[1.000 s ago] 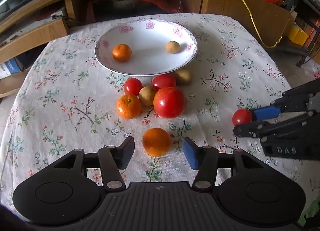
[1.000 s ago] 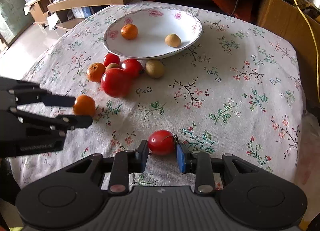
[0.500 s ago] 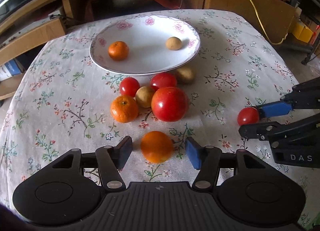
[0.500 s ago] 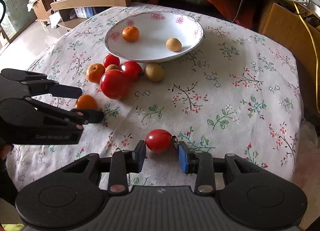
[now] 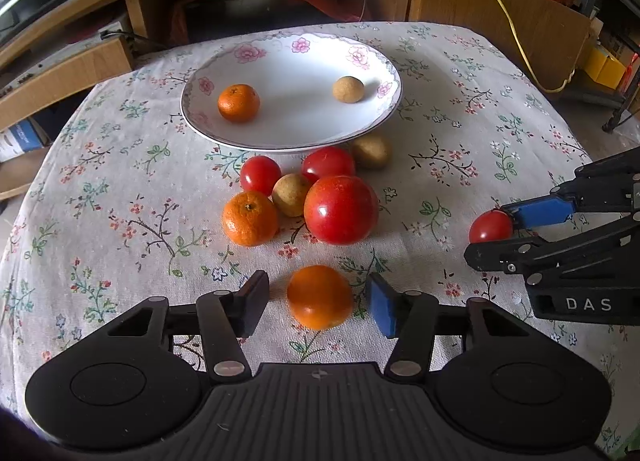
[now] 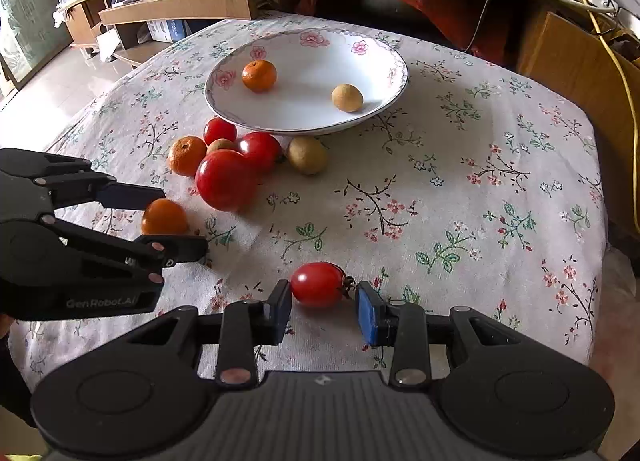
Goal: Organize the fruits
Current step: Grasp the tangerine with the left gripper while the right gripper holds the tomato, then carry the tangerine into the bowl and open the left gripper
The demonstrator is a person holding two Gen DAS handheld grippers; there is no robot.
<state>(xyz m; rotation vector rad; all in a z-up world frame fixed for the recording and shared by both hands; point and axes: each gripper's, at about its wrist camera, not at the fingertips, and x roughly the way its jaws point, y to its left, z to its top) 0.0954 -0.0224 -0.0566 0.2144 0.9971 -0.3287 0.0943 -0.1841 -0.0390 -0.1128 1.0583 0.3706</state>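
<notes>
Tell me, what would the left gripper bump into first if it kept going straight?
Probably the orange sitting between its closing fingers; the left gripper isn't pressing it yet. Just past it lies the big tomato.

Bright, soft daylight from the upper left, near the glass door (image 6: 24, 21). Short soft shadows right of the fruit; white glare spots on the big tomato (image 5: 341, 209). Sharp throughout. Strong fisheye bending and dark vignetting at edges.
</notes>
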